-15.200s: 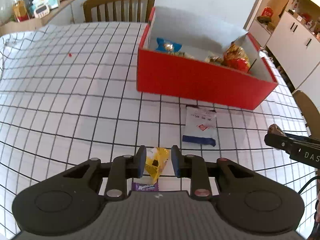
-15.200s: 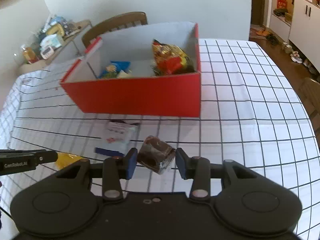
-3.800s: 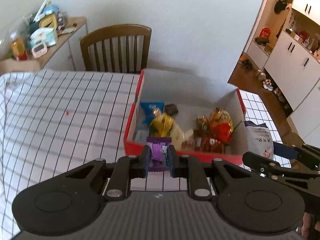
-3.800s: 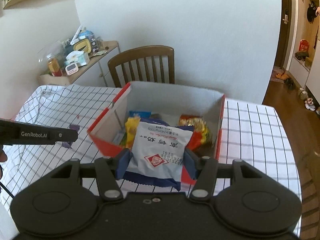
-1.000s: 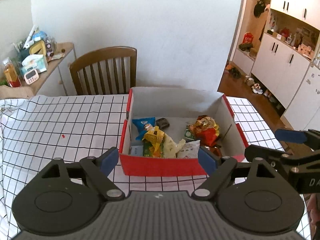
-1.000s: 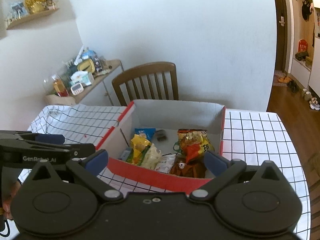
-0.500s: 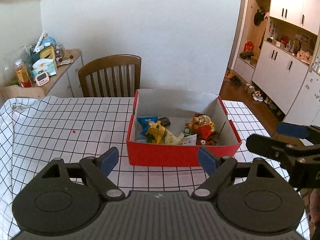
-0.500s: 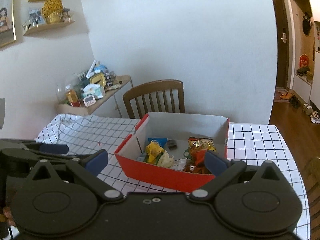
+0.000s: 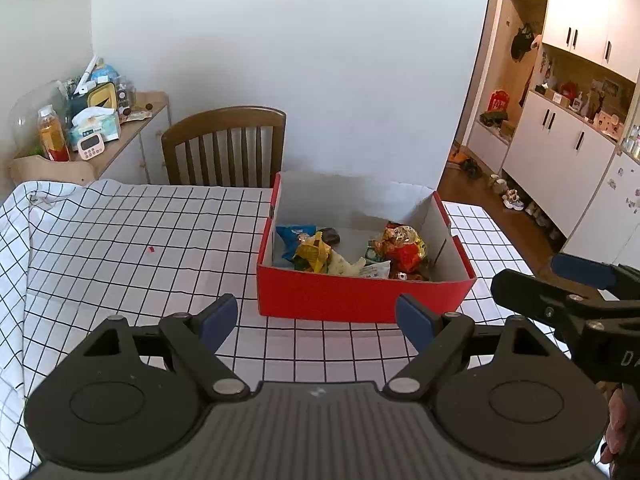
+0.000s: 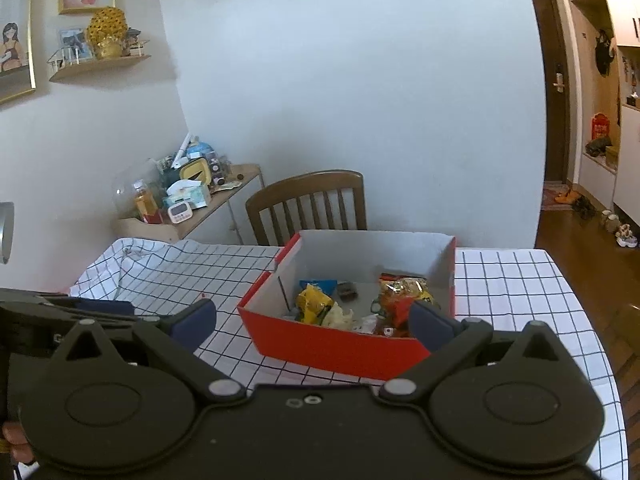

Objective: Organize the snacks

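Both hand-held grippers, left and right, hang wide and empty above the checked table, where the red box holds the heaped snacks, its near wall hiding the lowest packets.

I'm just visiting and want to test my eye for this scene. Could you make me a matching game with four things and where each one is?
Things:
1. red box
2. wooden chair
3. pink timer
4. yellow snack packet

Places:
A. on the side shelf
B. inside the box
C. on the checked tablecloth
D. behind the table, by the wall

Pairs: 1-C, 2-D, 3-A, 4-B
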The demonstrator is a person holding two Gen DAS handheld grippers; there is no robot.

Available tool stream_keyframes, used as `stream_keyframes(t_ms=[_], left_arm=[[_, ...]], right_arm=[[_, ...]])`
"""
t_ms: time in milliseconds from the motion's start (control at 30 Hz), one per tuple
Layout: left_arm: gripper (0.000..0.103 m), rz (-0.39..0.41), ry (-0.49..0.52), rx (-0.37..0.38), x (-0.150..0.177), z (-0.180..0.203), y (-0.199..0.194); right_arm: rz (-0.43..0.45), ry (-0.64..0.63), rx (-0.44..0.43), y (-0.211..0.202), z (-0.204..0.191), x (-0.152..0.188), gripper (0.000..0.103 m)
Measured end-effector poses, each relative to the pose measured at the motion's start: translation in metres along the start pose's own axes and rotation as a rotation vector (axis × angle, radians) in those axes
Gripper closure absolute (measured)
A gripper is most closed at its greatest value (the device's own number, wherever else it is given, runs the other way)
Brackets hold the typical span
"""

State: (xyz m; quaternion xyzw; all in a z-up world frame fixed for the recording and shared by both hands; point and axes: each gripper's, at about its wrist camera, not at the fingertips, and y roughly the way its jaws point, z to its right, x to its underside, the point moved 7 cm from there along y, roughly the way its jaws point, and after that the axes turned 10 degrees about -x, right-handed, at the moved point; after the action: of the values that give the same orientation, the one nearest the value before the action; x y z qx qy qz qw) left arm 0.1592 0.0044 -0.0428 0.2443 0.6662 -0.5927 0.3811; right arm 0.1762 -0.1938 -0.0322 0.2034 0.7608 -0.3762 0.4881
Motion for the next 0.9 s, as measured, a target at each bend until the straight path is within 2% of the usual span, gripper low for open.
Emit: stream_keyframes(t_ms=[900], left_arm=[[0.016, 0.026, 0.000, 0.021, -0.001, 0.004, -0.015]], right_arm=[[-0.011, 0.046, 0.009, -0.008, 0.002, 0.006, 0.000]])
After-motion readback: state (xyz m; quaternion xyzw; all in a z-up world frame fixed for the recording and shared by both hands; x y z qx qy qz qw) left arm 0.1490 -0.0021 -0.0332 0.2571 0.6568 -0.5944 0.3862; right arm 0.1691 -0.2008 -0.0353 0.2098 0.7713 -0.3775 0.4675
